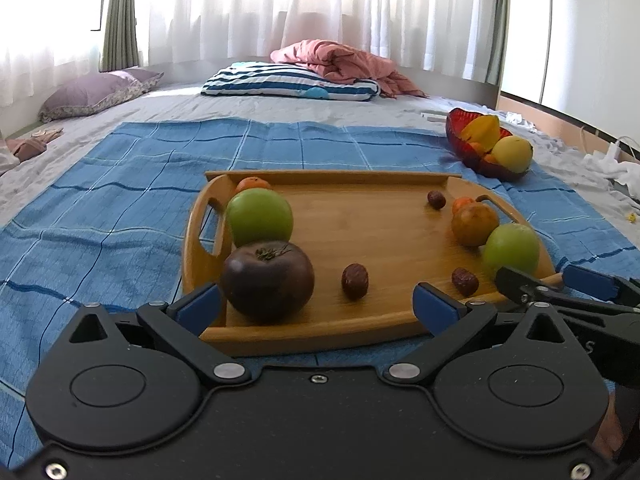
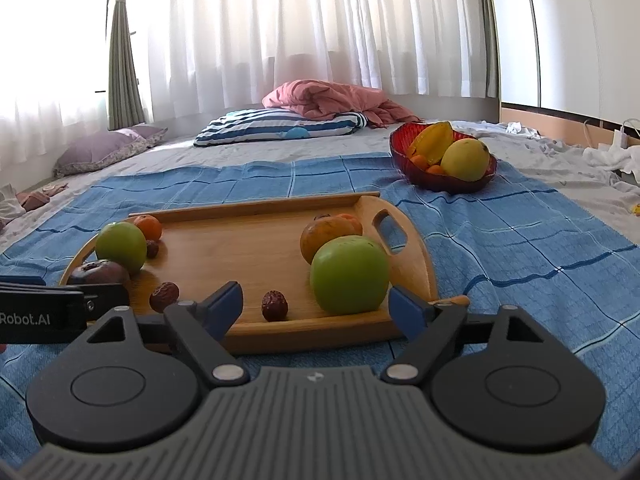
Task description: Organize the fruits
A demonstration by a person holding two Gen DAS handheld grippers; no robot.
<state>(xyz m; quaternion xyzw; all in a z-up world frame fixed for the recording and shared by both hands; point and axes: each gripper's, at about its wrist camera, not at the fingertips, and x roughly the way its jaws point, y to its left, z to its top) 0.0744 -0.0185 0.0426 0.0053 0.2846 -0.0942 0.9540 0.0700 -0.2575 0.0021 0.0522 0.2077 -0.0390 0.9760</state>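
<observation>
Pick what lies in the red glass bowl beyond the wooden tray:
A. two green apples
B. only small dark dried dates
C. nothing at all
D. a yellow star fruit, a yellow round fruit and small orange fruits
D: in the right wrist view the red glass bowl holds a yellow star fruit, a yellow round fruit and small orange fruits.

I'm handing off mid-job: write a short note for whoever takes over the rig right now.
Left gripper: open, empty, facing the dark tomato.
Right gripper: open, empty, at the near green apple.
Wooden tray on the blue cloth holds most of the fruit.
Red bowl already holds starfruit, a yellow fruit and small oranges.
Left: the tray fruit.
</observation>
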